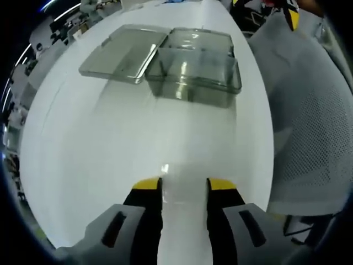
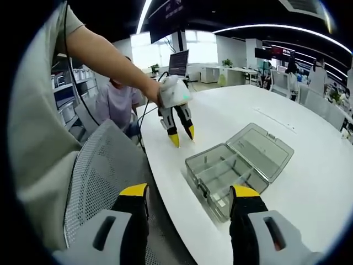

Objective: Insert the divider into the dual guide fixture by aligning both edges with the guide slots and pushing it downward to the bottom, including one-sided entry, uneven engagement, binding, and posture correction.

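A clear plastic box (image 1: 193, 77), the guide fixture, stands on the white table (image 1: 110, 154) with its lid (image 1: 124, 52) laid open beside it. My left gripper (image 1: 185, 185) is well short of the box and is shut on a pale translucent divider (image 1: 185, 212) that lies flat between its yellow-tipped jaws. In the right gripper view the same box (image 2: 220, 176) shows inner partitions, its lid (image 2: 259, 149) open behind it. The left gripper (image 2: 182, 137) hangs over the table beyond the box, held by a hand. My right gripper (image 2: 190, 193) is open with nothing in it, near the table edge.
A grey mesh chair (image 2: 105, 160) stands against the table edge below the right gripper; its back (image 1: 309, 110) also shows to the right of the box. A seated person (image 2: 113, 102) and a monitor (image 2: 179, 62) are at the table's far end.
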